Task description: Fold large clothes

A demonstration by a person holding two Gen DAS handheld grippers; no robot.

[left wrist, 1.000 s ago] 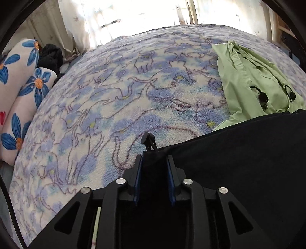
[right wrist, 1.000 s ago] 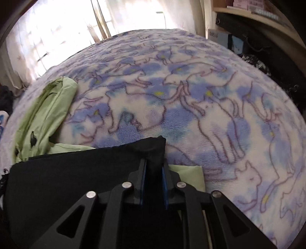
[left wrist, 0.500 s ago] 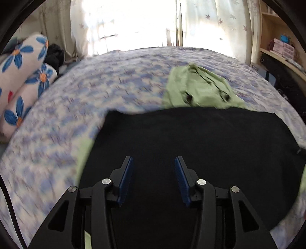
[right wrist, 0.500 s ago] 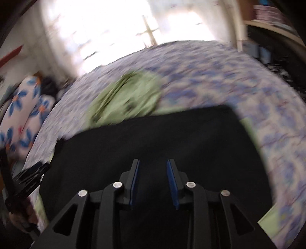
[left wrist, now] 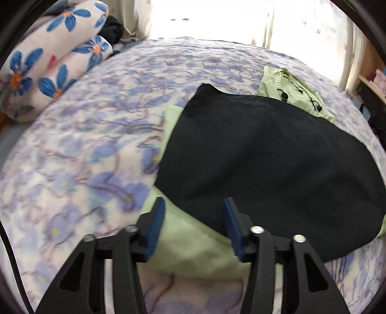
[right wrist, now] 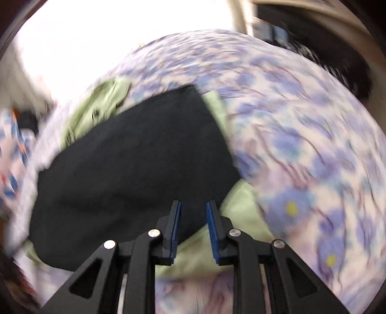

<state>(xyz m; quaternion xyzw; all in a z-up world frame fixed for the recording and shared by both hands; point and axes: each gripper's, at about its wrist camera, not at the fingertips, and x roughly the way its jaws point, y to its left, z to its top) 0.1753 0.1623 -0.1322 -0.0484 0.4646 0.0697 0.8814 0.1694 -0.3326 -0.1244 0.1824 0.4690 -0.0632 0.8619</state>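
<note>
Both sets of fingers are let go and hold nothing; the left gripper has just been opening. Black cloth lies flat on the bed, over green clothes. It looks soft and floppy, maybe; grab a corner.

A blue-patterned bed cover, flowered pillows, and bright curtained window.

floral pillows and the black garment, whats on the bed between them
In the left wrist view, only the bare cat-print blanket lies between the floral pillows and the black garment, plus a strip of green garment edging the black one.
</note>
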